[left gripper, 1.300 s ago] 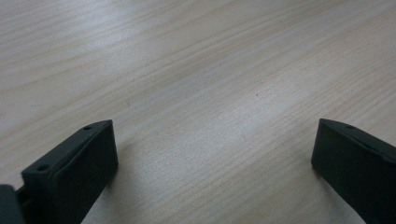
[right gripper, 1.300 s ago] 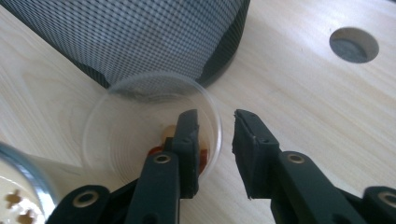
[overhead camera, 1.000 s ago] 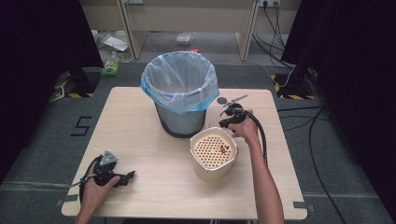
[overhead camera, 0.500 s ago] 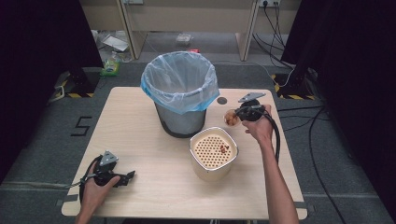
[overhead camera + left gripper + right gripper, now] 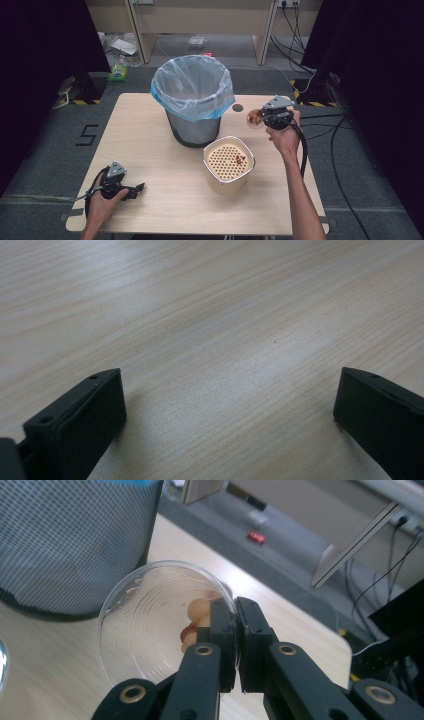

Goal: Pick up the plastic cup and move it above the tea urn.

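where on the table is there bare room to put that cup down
Free patches: the broad left stretch of the table between the bin and the left gripper, and the front edge below the strainer pot. It is crowded between bin and pot, close by the right gripper pinching the clear cup.

A lone black numeral "5" (image 5: pixel 87 135) marks the grey floor (image 5: pixel 45 165) just off the wooden table's (image 5: pixel 150 150) left edge

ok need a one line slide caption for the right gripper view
Right gripper shut on the rim of a clear plastic cup holding peanuts, beside the mesh bin.
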